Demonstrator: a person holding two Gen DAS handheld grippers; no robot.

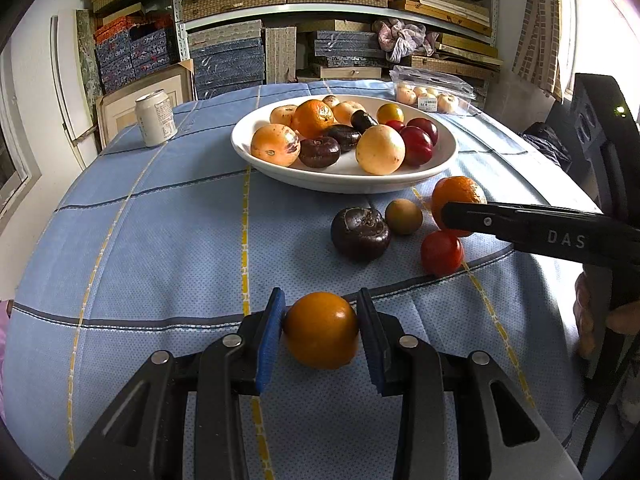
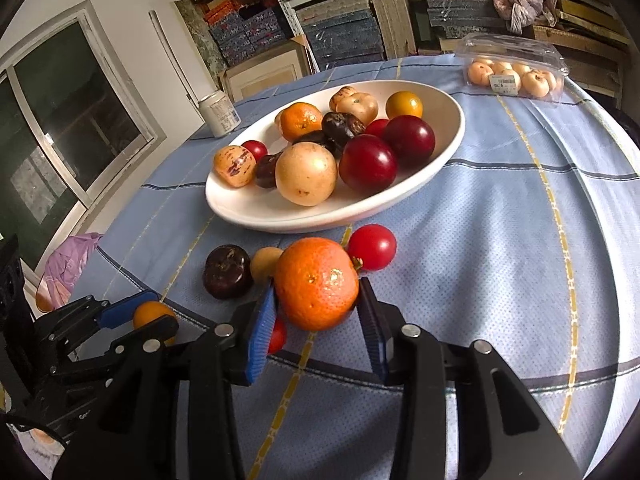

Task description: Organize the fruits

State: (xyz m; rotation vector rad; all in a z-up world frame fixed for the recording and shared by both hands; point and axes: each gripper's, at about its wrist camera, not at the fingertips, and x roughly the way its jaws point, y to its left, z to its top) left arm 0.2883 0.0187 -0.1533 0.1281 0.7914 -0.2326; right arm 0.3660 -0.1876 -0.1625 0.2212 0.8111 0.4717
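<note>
My left gripper is shut on a smooth orange-yellow fruit, just above the blue cloth. My right gripper is shut on a mandarin; it also shows in the left wrist view at the right. A white oval bowl holds several fruits: mandarins, pale round fruits, dark chestnut-like ones and red plums. Loose on the cloth before the bowl lie a dark purple fruit, a small tan fruit and a red tomato.
A drink can stands at the far left of the table. A clear plastic box of pale fruits sits at the far right. Shelves of boxes stand behind. The table edge curves away on the right.
</note>
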